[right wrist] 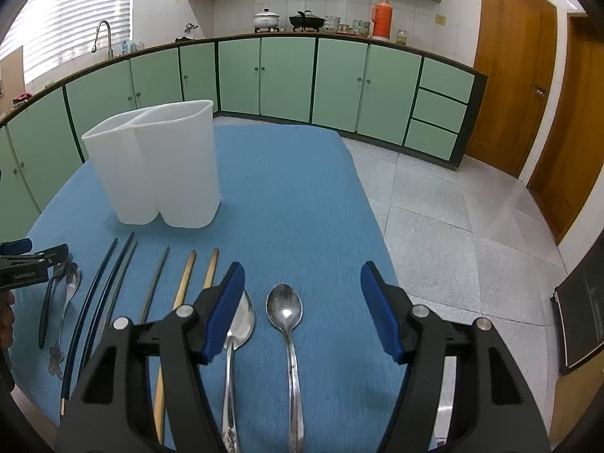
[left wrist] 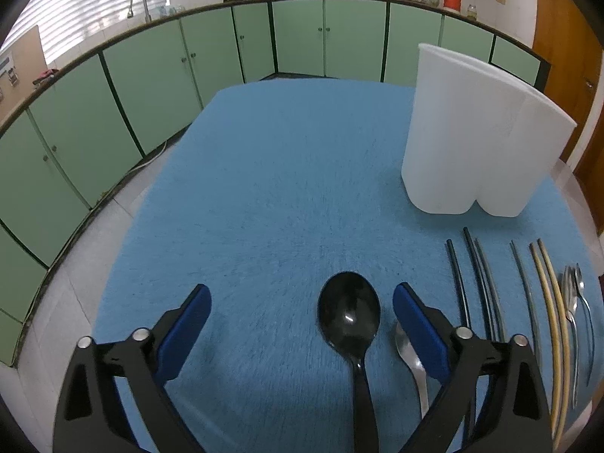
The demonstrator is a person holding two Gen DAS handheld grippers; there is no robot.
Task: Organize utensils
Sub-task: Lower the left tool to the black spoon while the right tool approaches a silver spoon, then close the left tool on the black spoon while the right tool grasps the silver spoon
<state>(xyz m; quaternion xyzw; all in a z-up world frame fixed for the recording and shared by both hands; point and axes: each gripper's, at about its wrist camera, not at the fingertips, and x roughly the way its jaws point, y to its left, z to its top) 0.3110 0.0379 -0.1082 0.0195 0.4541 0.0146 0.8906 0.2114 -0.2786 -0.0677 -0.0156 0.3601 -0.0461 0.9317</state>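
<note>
Table: a table under a blue felt-like cloth (right wrist: 294, 196), bearing every utensil and the holder.
Holder: a white translucent plastic utensil holder with two compartments (right wrist: 158, 166), upright at the far side of the cloth, both compartments looking empty as far as their rims show.
Left gripper: the black left gripper with blue pads (left wrist: 302, 302) hangs wide open over the cloth, nothing clamped; the bowl of a black plastic spoon (left wrist: 349, 311) lies between its fingers, pads clear of it.
Right gripper: the black right gripper with blue pads (right wrist: 302, 298) stands partly open and grips nothing; a plain steel spoon (right wrist: 285, 311) lies on the cloth between its fingers, untouched.
Chopsticks: dark chopsticks (right wrist: 102, 290) and two pale wooden chopsticks (right wrist: 188, 275) lie side by side in a row in front of the holder.
Other spoons: a steel spoon with an ornate handle (right wrist: 239, 324) lies just beside the right gripper's left pad; a small steel spoon (left wrist: 409, 355) lies beside the black one.
</note>
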